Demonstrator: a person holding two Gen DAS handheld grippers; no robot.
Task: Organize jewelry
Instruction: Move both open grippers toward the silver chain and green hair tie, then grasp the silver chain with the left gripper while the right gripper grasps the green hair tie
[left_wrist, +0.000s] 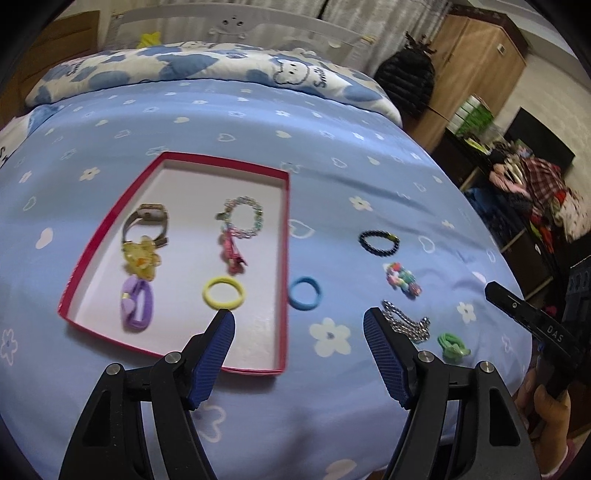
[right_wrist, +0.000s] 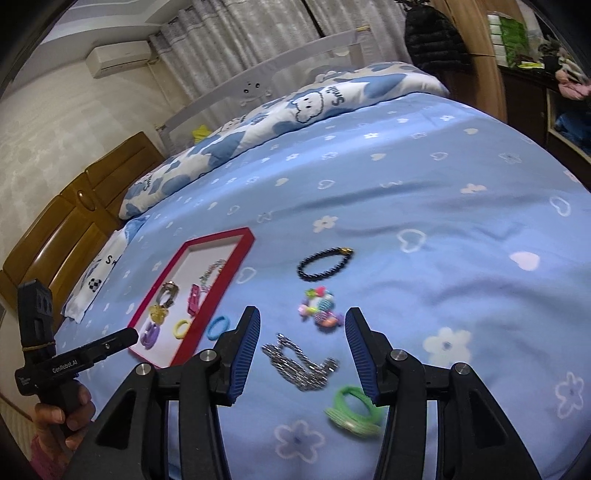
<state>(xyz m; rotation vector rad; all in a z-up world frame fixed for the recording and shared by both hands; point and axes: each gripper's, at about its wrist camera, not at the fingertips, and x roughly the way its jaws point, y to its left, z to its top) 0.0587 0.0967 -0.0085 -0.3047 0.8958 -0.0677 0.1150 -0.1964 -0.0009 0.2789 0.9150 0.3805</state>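
Note:
A red-rimmed shallow box (left_wrist: 284, 236) lies on the blue bed cover. It holds a watch (left_wrist: 147, 221), a yellow flower clip (left_wrist: 142, 260), a purple hair tie (left_wrist: 136, 308), a yellow hair ring (left_wrist: 223, 292) and a beaded bracelet (left_wrist: 242, 218) with a pink tassel. Outside, to its right, lie a blue hair ring (left_wrist: 303, 293), a dark bead bracelet (left_wrist: 378, 242), a multicoloured bead bracelet (left_wrist: 402, 280), a silver chain (left_wrist: 406, 325) and a green hair tie (left_wrist: 452, 345). My left gripper (left_wrist: 299, 317) is open and empty, just before the blue ring. My right gripper (right_wrist: 303, 317) is open and empty over the silver chain (right_wrist: 301, 363), with the green tie (right_wrist: 352, 408) by its right finger.
A folded blue-and-white quilt (left_wrist: 207, 64) lies at the far end of the bed. A wooden wardrobe (left_wrist: 476, 66) and shelves with clothes (left_wrist: 535, 192) stand to the right. A wooden headboard (right_wrist: 66, 229) stands on the left in the right wrist view.

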